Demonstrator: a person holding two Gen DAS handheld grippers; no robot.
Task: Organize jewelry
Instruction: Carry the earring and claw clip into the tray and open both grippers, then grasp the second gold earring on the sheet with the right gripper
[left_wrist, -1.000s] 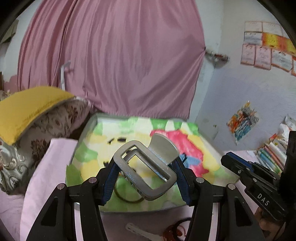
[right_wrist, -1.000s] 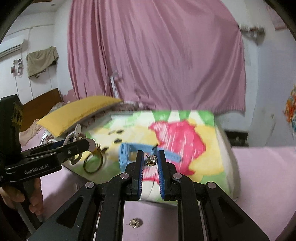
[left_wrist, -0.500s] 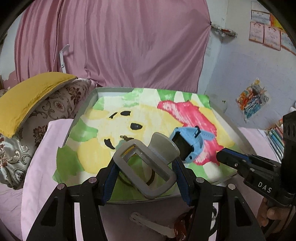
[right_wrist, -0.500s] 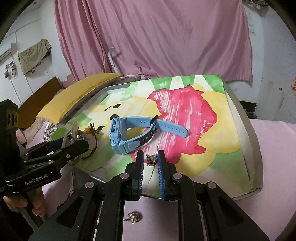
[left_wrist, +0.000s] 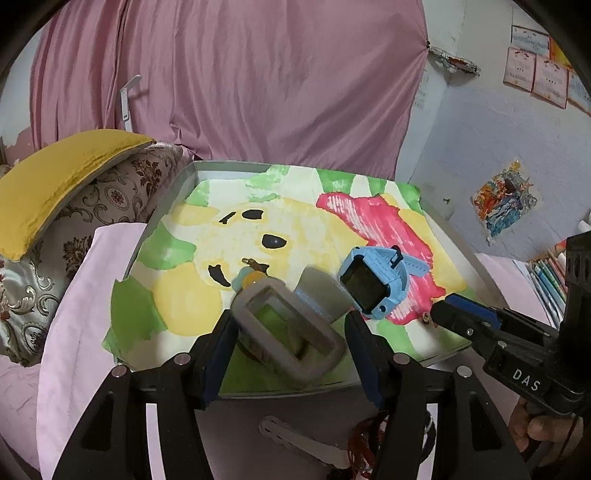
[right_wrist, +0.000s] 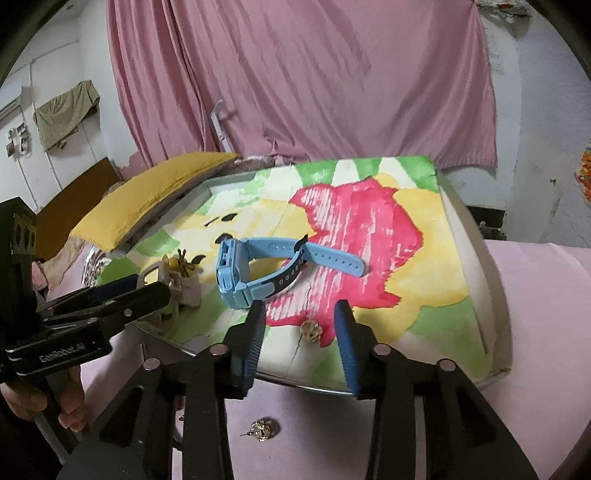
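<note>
Resting on the painted sheet inside the tray (right_wrist: 495, 295), a small gold earring (right_wrist: 311, 329) lies between the spread jaws of the right gripper (right_wrist: 301, 343). These jaws have just been opening; neither blue pad touches the earring, which sits on the border of the red and white paint near the tray's front edge. It is a knotted, rounded gold piece.

A second earring (right_wrist: 260, 430) of the same knotted form, with a thin post, lies on the pink cloth (right_wrist: 535, 332) in front of the tray, below the right gripper.

The left gripper (left_wrist: 288, 332) has also just been opening. A grey metal buckle (left_wrist: 291, 332), a rectangular frame with rounded corners and a flat rounded tab behind it, sits tilted between its jaws over the tray's front left part. The picture is blurred here; whether the pads still press on the buckle cannot be told. A yellow bead (left_wrist: 253, 278) and a dark ring show just behind and under it.

A light blue watch (right_wrist: 258, 269) lies on the sheet between the two grippers, its dark square face toward the left gripper and its perforated strap looped and buckled, one end extending over the red area.

A metal key (left_wrist: 299, 443) lies on the cloth below the left gripper. A hand (left_wrist: 546, 435) holds the right gripper's handle.
</note>
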